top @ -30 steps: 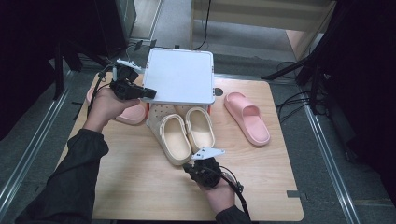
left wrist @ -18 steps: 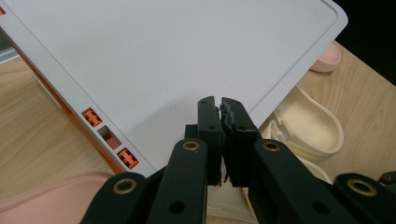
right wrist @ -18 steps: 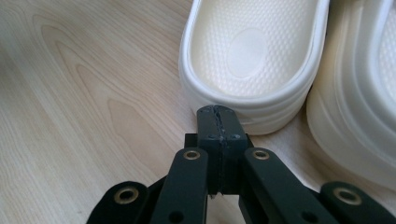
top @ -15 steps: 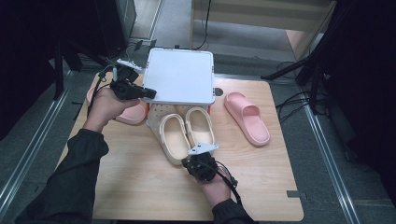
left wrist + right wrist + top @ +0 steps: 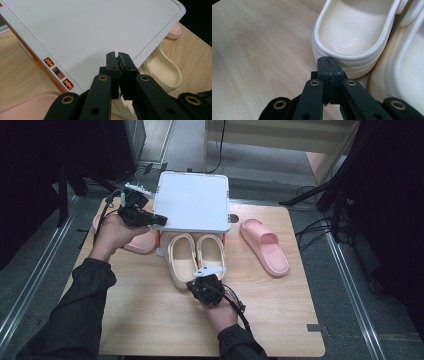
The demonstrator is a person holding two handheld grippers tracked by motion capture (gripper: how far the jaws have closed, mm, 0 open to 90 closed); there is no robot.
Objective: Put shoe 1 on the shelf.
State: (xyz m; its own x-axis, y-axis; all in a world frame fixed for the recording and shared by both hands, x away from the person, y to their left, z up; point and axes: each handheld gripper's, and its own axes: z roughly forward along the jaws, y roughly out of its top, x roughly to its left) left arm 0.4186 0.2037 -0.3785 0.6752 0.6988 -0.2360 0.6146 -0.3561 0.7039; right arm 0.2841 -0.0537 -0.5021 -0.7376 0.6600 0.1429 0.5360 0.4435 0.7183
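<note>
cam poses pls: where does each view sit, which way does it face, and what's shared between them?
High view: above the person's side, looking forward and down on the table; both forearms and hands show.
Left gripper view: on the left tool, along its shut jaws onto the white rack top.
Right gripper view: on the right tool, along shut jaws at the heel of the cream slipper.
Shared: the cream slippers and the wooden table appear in all three.

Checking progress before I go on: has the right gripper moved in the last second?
Yes. The right gripper slid left along the table, from the right cream slipper's heel to the left one's.
</note>
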